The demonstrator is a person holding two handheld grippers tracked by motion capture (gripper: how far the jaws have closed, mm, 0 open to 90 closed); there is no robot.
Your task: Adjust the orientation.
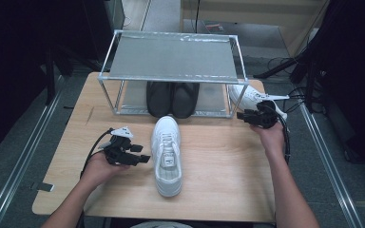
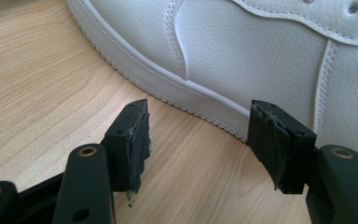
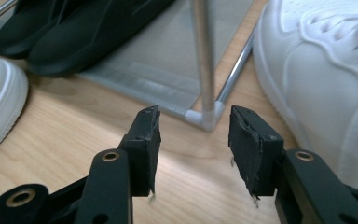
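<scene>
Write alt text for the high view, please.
A person at a wooden table holds an open left gripper beside a white sneaker and a right gripper near another white sneaker by a metal shoe rack holding black shoes.

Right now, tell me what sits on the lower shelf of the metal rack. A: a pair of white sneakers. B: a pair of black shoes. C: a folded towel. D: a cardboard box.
B: the high view shows the pair of black shoes side by side on the lower shelf of the metal rack, while one white sneaker lies on the table in front of it and the other white sneaker beside its right end.
</scene>
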